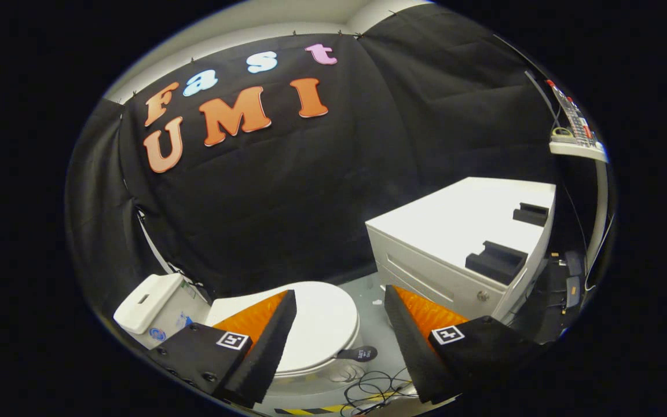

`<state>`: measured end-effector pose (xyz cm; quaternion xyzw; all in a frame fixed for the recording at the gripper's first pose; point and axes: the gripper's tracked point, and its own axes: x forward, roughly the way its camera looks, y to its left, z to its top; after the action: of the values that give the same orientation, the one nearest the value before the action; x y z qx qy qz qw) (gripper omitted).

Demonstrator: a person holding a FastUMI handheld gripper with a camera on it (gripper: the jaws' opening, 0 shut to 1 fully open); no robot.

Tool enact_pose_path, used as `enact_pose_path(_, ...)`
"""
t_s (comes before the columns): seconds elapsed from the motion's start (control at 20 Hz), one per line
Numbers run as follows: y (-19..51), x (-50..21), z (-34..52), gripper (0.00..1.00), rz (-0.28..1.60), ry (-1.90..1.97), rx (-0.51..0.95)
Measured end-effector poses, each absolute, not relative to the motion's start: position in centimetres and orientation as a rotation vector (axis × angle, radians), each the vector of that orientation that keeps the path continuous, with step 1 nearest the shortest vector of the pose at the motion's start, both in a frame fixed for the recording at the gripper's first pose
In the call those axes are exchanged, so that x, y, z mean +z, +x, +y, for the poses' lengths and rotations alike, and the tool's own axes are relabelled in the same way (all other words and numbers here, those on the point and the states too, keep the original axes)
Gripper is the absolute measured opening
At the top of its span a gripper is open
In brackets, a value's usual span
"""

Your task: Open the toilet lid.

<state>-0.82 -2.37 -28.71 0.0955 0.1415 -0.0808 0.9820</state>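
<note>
Below the raised gripper [340, 313], a white toilet [310, 341] sits on the pale floor [371, 301] with its lid [325, 321] lying flat and closed over the bowl. The gripper's two fingers stand wide apart with nothing between them; they hang above the toilet and touch nothing. The lid's rounded front shows in the gap between the fingers, partly hidden behind the left finger. A small dark tab [358, 353] sticks out from the lid's front rim, just ahead of the gap. The white tank [147, 304] stands behind the bowl, beyond the left finger, against the black cloth wall [310, 185]. Loose dark cables [377, 389] lie coiled on the floor near the tab. Beyond the right finger stands a white cabinet [455, 231] carrying two dark blocks [497, 260] on its top. A white shelf [578, 147] with small items hangs higher up on that side.
</note>
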Motion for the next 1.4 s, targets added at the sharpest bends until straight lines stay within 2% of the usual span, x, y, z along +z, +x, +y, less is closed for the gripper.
enact_pose_path(0.8,-1.6,-44.7,-6.0,0.99,0.516,0.549,-0.370)
enact_pose_path(1.3,-1.3,-51.9,-4.7,0.98,0.595,0.955,-0.412)
enact_pose_path(1.35,-1.1,-52.3,-4.6,0.98,0.600,0.972,-0.407)
enact_pose_path(1.4,-0.6,-52.5,-4.5,0.90,0.600,0.998,-0.404)
